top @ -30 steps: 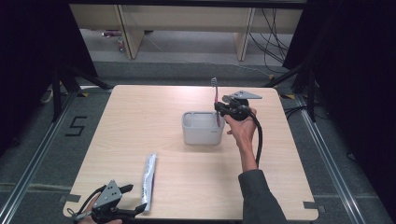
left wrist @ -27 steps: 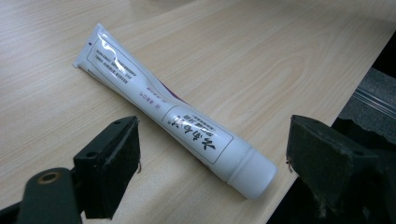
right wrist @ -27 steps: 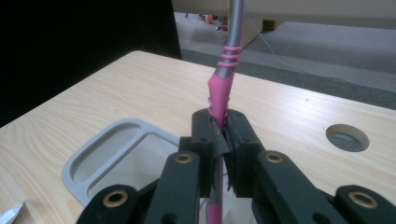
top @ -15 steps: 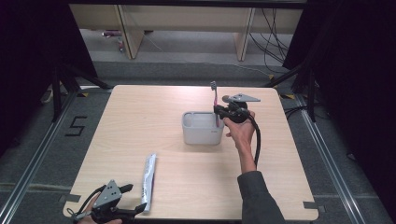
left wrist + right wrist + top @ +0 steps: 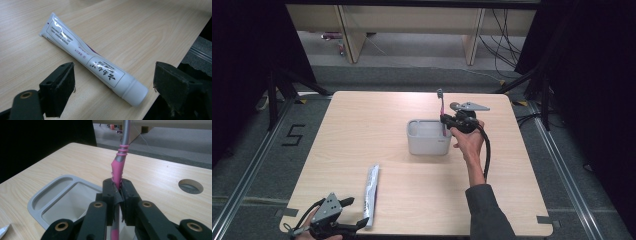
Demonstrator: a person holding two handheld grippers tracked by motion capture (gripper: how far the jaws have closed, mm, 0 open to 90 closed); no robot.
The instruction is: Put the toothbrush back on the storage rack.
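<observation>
A pink and grey toothbrush [image 5: 119,162] stands upright between the jaws of my right gripper [image 5: 117,192], which is shut on its pink handle. In the high view that gripper [image 5: 447,121] holds the toothbrush [image 5: 441,104] over the right end of a grey holder box [image 5: 427,137]. A white toothpaste tube [image 5: 92,61] lies flat on the table near the front edge, its cap end toward me. My left gripper [image 5: 113,87] stands open with its jaws on either side of the cap end, apart from it. The same tube [image 5: 372,195] lies beside the left gripper [image 5: 354,212] in the high view.
The wooden table [image 5: 362,130] has a round cable hole [image 5: 190,185] beyond the holder. The table's front edge [image 5: 175,62] runs just past the tube's cap. A black cable [image 5: 486,150] trails along the person's right forearm.
</observation>
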